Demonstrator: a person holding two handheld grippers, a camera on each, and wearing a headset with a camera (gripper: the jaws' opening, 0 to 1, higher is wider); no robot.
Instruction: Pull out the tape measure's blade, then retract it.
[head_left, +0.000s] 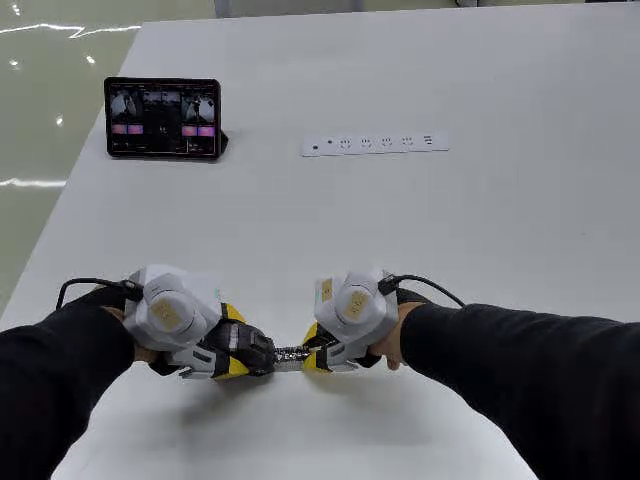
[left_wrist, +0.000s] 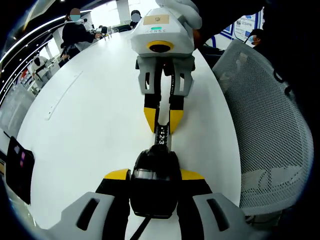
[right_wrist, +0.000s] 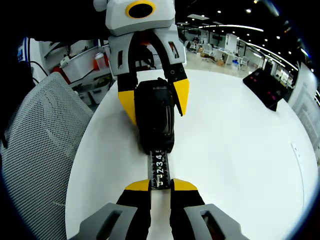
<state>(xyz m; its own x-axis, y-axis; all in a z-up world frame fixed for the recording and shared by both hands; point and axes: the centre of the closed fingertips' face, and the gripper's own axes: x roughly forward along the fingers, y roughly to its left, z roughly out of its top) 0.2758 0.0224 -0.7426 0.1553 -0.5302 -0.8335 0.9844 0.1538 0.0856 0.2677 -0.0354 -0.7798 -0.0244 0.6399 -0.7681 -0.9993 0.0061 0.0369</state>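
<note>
In the left gripper view the black tape measure case (left_wrist: 155, 182) sits between the yellow-tipped jaws of my left gripper (left_wrist: 155, 175), which is shut on it. A short length of blade (left_wrist: 162, 136) runs out to my right gripper (left_wrist: 161, 119), closed on its end. The right gripper view has my right gripper (right_wrist: 160, 186) pinching the numbered blade (right_wrist: 160, 169), with the case (right_wrist: 156, 120) beyond it in the left gripper (right_wrist: 155, 100). In the head view both grippers (head_left: 245, 352) (head_left: 312, 355) face each other low over the table's near edge, with the blade (head_left: 290, 353) between them.
On the white table (head_left: 420, 240) a tablet (head_left: 163, 117) stands at the far left and a white power strip (head_left: 375, 144) lies at the far middle. A grey mesh chair (left_wrist: 270, 125) stands close beside the table. People sit at the far end of the room.
</note>
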